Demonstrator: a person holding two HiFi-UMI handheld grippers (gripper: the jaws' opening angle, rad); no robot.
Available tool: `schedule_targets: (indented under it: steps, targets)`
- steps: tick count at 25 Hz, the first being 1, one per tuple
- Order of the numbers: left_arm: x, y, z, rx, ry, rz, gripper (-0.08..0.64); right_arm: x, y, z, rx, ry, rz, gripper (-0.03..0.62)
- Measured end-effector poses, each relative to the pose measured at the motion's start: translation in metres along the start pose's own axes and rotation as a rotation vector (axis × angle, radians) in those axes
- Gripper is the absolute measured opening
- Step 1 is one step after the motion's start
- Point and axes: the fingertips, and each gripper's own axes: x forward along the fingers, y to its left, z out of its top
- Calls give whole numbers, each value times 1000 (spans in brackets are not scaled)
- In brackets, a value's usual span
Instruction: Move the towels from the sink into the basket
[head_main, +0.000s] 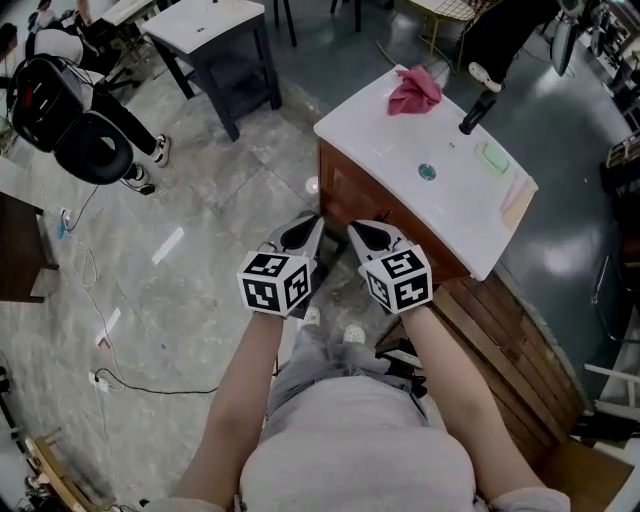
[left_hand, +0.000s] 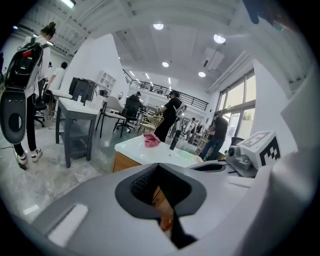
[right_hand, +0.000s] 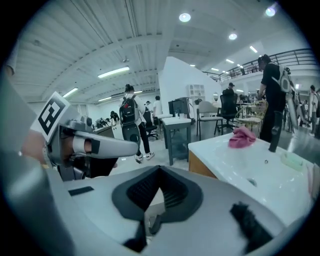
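Looks like the approach, with no towel lifted yet. Holding the left gripper (head_main: 303, 232) and the right gripper (head_main: 368, 235) side by side, just short of the near edge of the white sink top (head_main: 385, 135), both aimed toward it. Carrying nothing in either: each pair of jaws pressed together, empty.

Can see one pink towel (head_main: 413, 90), crumpled on the far corner of the sink top, well apart from both grippers and off to one side of the black faucet (head_main: 477, 112). Cannot make out any other towel, nor pick out the basket with certainty. Possibly the wicker thing (left_hand: 150, 123) beyond the sink, but too small to tell.

To do this step well:
- Reach across the top, passing over the drain (head_main: 427, 172) and staying clear of the faucet.
- Spread the jaws before arriving, not on contact.
- Come down on the highest fold of the cloth, so the pads bite fabric instead of skidding on the glossy surface.
- Pinch a thick bunch rather than an edge, or expect the towel to unfurl and drag.
- Lift straight up until the cloth hangs free, then find the basket before carrying.
- Use one gripper for so small a towel, with the other held back out of the way.
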Motion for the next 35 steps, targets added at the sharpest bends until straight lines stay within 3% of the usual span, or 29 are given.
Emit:
schedule_targets:
  steps: [6,18,25,35]
  targets:
    - [3,-27,34,55,-51,-37,3,-27,-2,33,-33,-75,-49,18]
    - [-6,-91,102,265,-206,-104,3,-86,-17,97,-21,-260,-173,18]
    - [8,-123,116,276,-234,-194,3,-111,-33,106,-14,-306,-200,18]
    - [21,-154,119,325,-251,-182,5,-140,-49,113,-42,-337,-211,18]
